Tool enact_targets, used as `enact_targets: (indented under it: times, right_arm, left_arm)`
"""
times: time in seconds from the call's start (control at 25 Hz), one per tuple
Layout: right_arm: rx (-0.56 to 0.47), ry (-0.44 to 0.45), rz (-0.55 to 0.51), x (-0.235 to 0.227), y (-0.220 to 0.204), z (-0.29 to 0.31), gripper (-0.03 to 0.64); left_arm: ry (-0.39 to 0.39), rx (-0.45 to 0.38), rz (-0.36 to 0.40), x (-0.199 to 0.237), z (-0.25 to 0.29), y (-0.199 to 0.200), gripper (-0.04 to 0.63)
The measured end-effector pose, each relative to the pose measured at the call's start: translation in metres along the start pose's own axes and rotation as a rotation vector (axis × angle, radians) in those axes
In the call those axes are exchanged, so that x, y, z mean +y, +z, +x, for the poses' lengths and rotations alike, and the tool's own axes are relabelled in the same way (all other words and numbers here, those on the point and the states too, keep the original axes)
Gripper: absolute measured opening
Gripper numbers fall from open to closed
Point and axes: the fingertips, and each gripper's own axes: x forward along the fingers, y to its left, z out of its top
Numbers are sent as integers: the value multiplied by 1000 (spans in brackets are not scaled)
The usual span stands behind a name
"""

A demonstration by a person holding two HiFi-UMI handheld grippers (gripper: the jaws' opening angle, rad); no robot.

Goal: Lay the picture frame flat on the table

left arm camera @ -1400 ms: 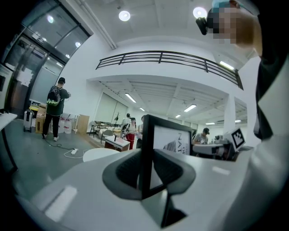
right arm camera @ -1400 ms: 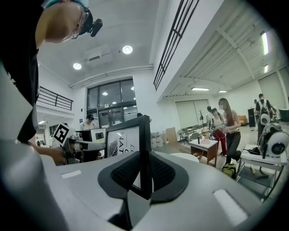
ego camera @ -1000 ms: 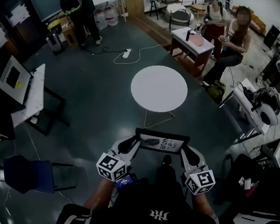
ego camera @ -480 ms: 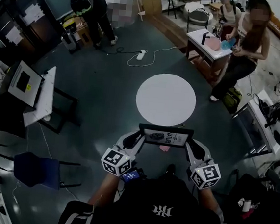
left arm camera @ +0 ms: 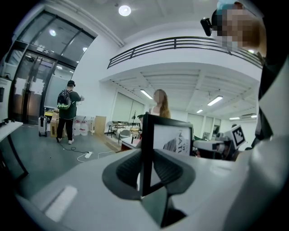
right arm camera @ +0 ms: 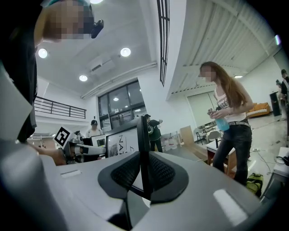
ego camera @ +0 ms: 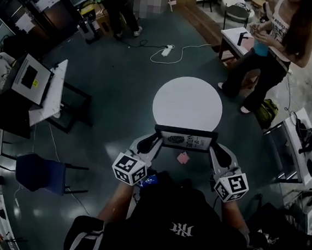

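A black picture frame (ego camera: 186,139) with a white print is carried upright between both grippers, just short of the near edge of the round white table (ego camera: 188,101). My left gripper (ego camera: 151,143) is shut on the frame's left edge (left arm camera: 146,149), its ribbed pads pressed on both sides of the black rail. Clamped on the right edge (right arm camera: 143,153) in the same way is my right gripper (ego camera: 216,150). The print (left arm camera: 177,140) faces me. The tabletop is bare.
A woman (ego camera: 274,39) stands behind the table to the right, next to a small white table (ego camera: 238,39). A blue chair (ego camera: 36,173) and a desk with a monitor (ego camera: 31,82) are at the left. A power strip and cable (ego camera: 166,51) lie on the dark floor.
Both grippers have carried the frame forward up to the round table's near edge. The woman at the back has stood up and stepped nearer the table.
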Motion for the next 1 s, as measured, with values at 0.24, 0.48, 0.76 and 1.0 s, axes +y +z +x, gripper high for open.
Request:
enact_targets:
  times: [0.24,0.48,0.76,1.0]
  right_arm:
    - [26,5,2,-27,-2,41,58]
    - [73,-21,-11,-63,2,102,58]
    - [126,-53,-3,-107,18,194,58]
    - [154,-66,22,-130,22,271,58]
  left_arm:
    - [1,11,-19,30,38,-3,77]
    - [-27,26,-65,80,98,-3,77]
    - [-65,58,-89,151,170,24,77]
    - [-78,87,-90,219,220,39,77]
